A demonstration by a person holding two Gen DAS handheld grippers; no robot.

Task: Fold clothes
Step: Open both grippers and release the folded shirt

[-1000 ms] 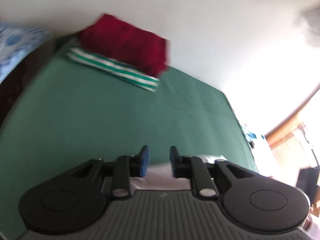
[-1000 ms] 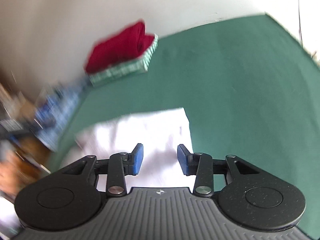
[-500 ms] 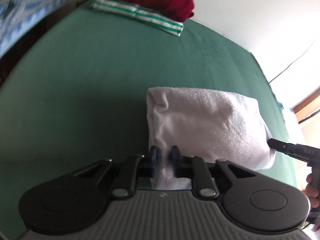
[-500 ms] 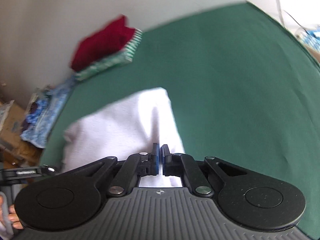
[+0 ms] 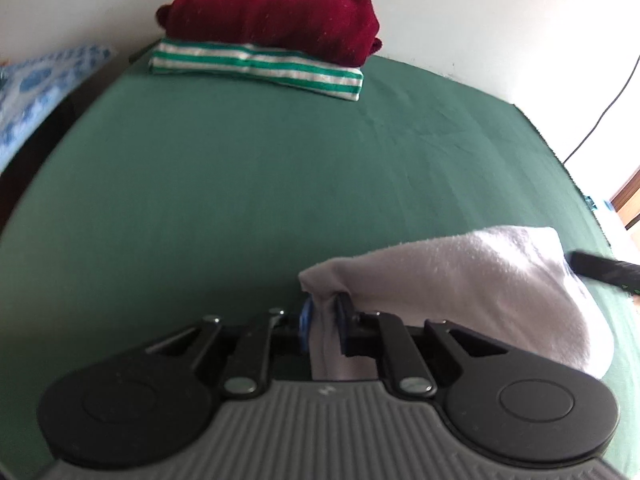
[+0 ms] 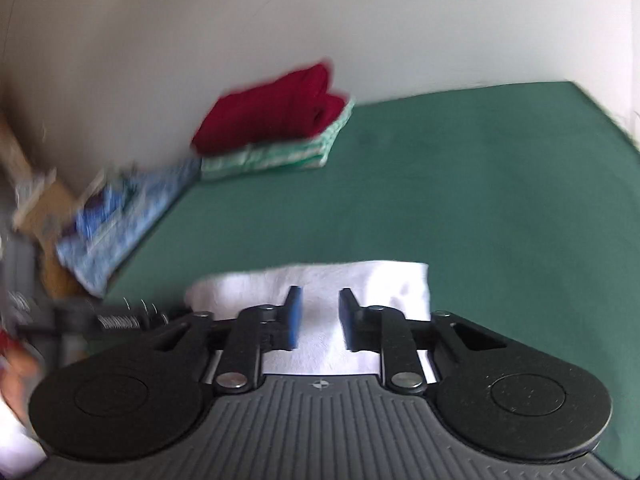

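The left tool (image 5: 323, 320) is clamped on a corner of the white towel (image 5: 460, 276), the cloth bunched between its blue pads and lifted into a soft hump above the green bed sheet (image 5: 240, 184); its jaws are closing a little more on the fabric. The right tool (image 6: 319, 314) has its jaws apart and opening, with the same white towel (image 6: 360, 280) lying flat on the sheet below and between the fingers, not pinched. In the left wrist view a dark part of the right tool (image 5: 600, 270) pokes in at the towel's far right edge. In the right wrist view, blurred at the lower left, a hand (image 6: 16, 364) grips the other tool's handle. Farther off, against the white wall (image 5: 460, 8), a folded dark red garment (image 5: 272, 16) sits on top of a folded green-and-white striped garment (image 5: 256, 66). Beside the bed, to the left, lies blue patterned cloth (image 6: 120, 216).
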